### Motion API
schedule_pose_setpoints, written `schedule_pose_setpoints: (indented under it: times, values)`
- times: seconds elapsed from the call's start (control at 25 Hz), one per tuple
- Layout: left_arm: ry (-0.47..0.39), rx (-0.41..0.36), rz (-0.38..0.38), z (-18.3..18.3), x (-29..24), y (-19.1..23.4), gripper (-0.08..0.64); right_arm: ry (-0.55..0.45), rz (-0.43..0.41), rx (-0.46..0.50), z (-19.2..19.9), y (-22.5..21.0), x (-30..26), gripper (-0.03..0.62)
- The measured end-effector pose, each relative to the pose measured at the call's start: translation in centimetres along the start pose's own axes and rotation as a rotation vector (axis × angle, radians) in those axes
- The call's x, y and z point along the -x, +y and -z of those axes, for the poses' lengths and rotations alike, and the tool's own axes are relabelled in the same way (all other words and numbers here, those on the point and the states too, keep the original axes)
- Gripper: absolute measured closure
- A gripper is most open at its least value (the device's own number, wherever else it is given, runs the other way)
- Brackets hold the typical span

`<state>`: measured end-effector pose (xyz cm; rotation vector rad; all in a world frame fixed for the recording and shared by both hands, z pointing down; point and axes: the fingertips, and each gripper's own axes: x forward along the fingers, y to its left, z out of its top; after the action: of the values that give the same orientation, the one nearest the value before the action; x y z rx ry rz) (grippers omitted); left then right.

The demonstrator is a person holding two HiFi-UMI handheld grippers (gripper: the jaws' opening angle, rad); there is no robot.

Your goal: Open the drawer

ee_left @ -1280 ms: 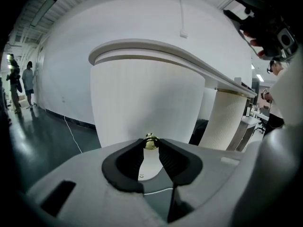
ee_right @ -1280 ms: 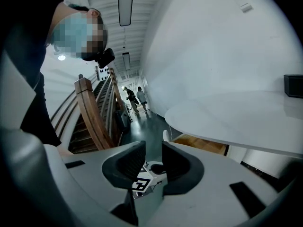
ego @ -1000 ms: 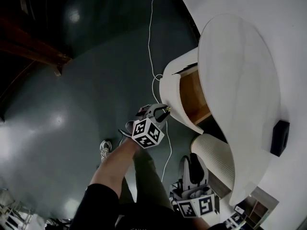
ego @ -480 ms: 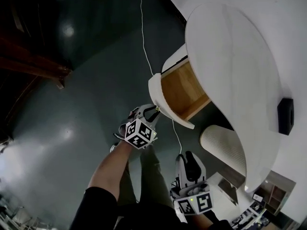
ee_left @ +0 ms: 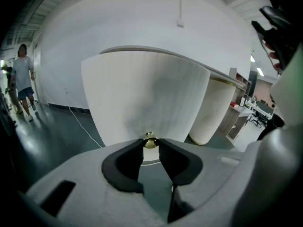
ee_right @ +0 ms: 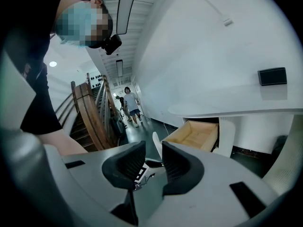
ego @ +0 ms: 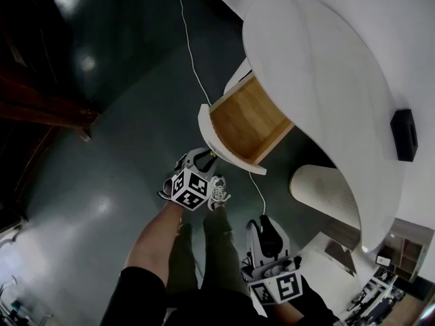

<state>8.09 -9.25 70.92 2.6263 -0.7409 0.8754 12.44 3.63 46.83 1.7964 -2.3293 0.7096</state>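
Observation:
The drawer (ego: 245,122) stands pulled out from under the white oval tabletop (ego: 319,66), its wooden inside showing. Its curved white front (ego: 219,141) carries a small brass knob (ee_left: 150,141). My left gripper (ego: 204,159) sits just in front of that panel, shut on the knob; in the left gripper view the black pads (ee_left: 130,157) pinch the knob against the white front (ee_left: 147,93). My right gripper (ego: 269,231) hangs lower and nearer the body, open with nothing between its fingers. From the right gripper view (ee_right: 154,162) the open drawer (ee_right: 196,134) appears beyond the jaws.
A white cable (ego: 190,66) trails over the dark floor to the drawer unit. A ribbed white pedestal (ego: 326,190) stands right of the drawer, and a black box (ego: 404,134) lies on the tabletop. Wooden stairs (ee_right: 90,112) rise on the left. A person (ee_right: 130,103) walks in the corridor.
The drawer has slid further out of the unit, showing more of its wooden inside. My left gripper moved back toward the body with the knob held. The right gripper barely shifted in view.

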Motion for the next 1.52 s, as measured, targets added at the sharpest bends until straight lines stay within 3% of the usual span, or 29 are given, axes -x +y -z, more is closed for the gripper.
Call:
schedule_pose_setpoints:
  times: [0.76, 1.24, 1.52]
  values:
    - [0.04, 0.045, -0.033, -0.2, 0.8, 0.0, 0.445, -0.047, 0.078, -0.015, 1.7, 2.7, 4.1, 0.489]
    - [-0.063, -0.004, 0.002, -3.4, 10.4, -3.6, 0.413, -0.082, 0.085, 0.0, -0.6, 4.3, 6.4, 0.489]
    - [-0.186, -0.013, -0.017, -7.5, 16.2, -4.9, 0.41, -0.102, 0.074, 0.011, -1.7, 5.4, 6.8, 0.489]
